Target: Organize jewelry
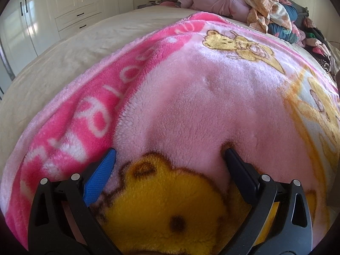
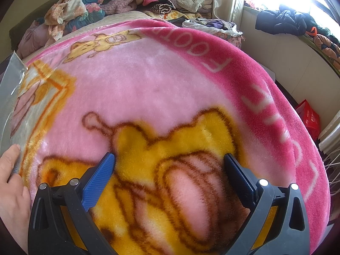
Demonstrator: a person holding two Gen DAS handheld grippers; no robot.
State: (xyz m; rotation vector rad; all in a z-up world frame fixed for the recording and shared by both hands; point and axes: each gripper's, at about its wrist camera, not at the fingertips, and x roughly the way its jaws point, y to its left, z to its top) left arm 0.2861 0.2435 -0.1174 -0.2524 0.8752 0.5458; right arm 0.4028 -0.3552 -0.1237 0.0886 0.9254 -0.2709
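**Mia:** On the bed, near us, both tongs sit just over the fuzzy pink blanket [image 1: 191, 97]. Why are they so low?

**Sam:** I think they are waiting. The left tongs [image 1: 170, 152] are spread wide with nothing between them. The right tongs [image 2: 170, 156] are wide too, and hold nothing.

**Mia:** Where is the jewelry?

**Sam:** I cannot see any. No ring, no chain, no box. It may be out of view.

**Mia:** What is that shiny thing at the far left of the right view?

**Sam:** A clear plastic sheet [image 2: 10, 89], maybe a bag or a lid. I cannot tell which. A bare hand [image 2: 11, 182] touches its near edge, maybe to keep it in place on the soft blanket.

**Mia:** Why is the blanket spread flat?

**Sam:** My guess is to make a soft spot, so small things do not roll off. The pile of clothes [image 1: 265, 10] stays far back, well apart from it.

**Mia:** So sorting has not begun?

**Sam:** It looks that way to me.
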